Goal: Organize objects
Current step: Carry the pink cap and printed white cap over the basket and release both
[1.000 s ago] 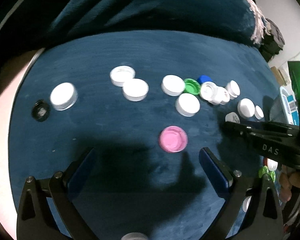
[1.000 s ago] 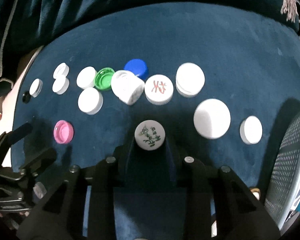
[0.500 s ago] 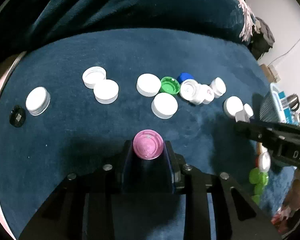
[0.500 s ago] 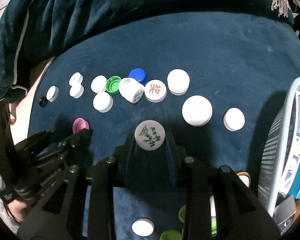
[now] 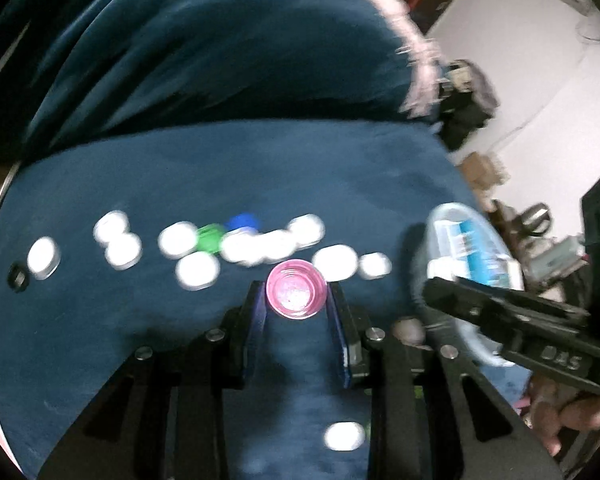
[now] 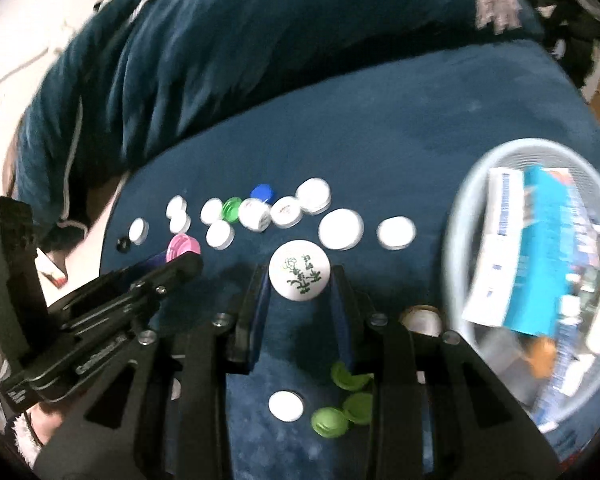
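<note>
Pink cap point(image 5: 296, 293): we see it open side up, pinched in our left claw point(image 5: 297, 300), lifted above the blue cloth point(image 5: 260, 168).
Printed white cap point(image 6: 299, 275): green markings, pinched in our right claw point(image 6: 300, 280), also raised.
Loose caps: we count a row of white ones point(image 6: 341, 229), one green point(image 6: 232, 208), one blue point(image 6: 263, 192) on the cloth.
Mesh basket point(image 6: 456, 208): right of the row, holding boxes.
Green caps point(image 6: 330, 422): near edge, beneath our right claw.
</note>
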`<state>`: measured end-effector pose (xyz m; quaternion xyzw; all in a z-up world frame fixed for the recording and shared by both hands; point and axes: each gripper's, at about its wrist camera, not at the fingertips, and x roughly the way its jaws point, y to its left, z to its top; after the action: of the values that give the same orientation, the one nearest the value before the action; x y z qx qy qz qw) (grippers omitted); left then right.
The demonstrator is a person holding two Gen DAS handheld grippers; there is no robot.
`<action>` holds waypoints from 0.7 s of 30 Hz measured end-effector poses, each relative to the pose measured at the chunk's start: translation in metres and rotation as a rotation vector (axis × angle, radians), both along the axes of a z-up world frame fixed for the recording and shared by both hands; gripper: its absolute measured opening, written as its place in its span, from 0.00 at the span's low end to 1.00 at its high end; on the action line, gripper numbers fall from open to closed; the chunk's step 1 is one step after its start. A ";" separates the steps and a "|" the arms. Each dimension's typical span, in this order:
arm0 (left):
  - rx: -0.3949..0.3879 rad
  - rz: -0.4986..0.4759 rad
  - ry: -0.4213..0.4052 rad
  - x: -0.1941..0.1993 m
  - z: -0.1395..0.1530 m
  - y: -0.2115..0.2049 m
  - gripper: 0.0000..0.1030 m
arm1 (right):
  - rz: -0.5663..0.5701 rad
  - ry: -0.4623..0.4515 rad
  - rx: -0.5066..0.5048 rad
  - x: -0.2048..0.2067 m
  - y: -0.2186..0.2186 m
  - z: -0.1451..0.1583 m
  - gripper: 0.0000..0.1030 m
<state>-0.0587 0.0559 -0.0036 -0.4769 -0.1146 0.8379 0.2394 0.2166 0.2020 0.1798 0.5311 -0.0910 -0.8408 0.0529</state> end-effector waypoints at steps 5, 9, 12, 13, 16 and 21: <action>0.052 -0.115 0.082 0.027 0.042 0.040 0.30 | -0.144 0.073 -0.030 0.030 0.047 0.026 0.30; 0.075 -0.158 0.087 0.038 0.052 0.057 0.30 | -0.274 0.084 -0.040 0.060 0.090 0.033 0.30; 0.096 -0.177 0.084 0.040 0.057 0.068 0.30 | -0.358 0.093 -0.064 0.073 0.114 0.036 0.30; 0.101 -0.179 0.082 0.041 0.058 0.071 0.30 | -0.387 0.097 -0.072 0.077 0.121 0.037 0.30; 0.114 -0.189 0.048 0.038 0.051 0.085 0.30 | -0.455 0.113 -0.080 0.089 0.138 0.043 0.30; 0.135 -0.233 -0.001 0.040 0.039 0.118 0.30 | -0.563 0.127 -0.103 0.097 0.160 0.042 0.30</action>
<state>-0.0182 0.1735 0.0355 -0.4703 -0.1146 0.7946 0.3665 0.3134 0.3616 0.2219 0.4278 -0.2740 -0.8482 -0.1501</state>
